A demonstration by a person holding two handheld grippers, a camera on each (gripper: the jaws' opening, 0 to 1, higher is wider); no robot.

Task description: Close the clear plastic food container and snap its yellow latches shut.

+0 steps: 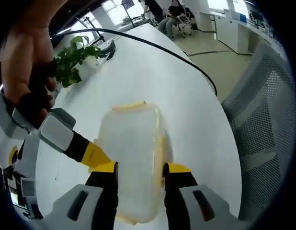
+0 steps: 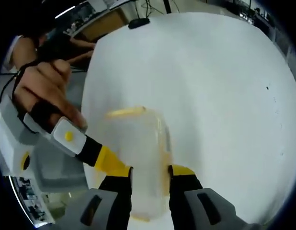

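A clear plastic container (image 1: 131,153) with its lid on lies on the white table (image 1: 153,72). A yellow latch (image 1: 130,106) runs along its far end and another (image 1: 160,151) down its right side. My left gripper (image 1: 139,175) has its jaws closed against the two sides of the container's near end. In the left gripper view the right gripper's yellow fingertip (image 1: 95,155) touches the container's left side. In the right gripper view the container (image 2: 133,143) sits between the jaws of my right gripper (image 2: 150,177), which press on it. The left gripper's yellow fingertip (image 2: 109,163) meets it from the left.
A potted green plant (image 1: 74,57) stands at the table's far left, and a black cable (image 1: 162,48) crosses the tabletop. A grey mesh chair (image 1: 267,124) stands off the right edge. A hand (image 2: 45,88) holds the other gripper. A dark object (image 2: 138,22) sits at the far edge.
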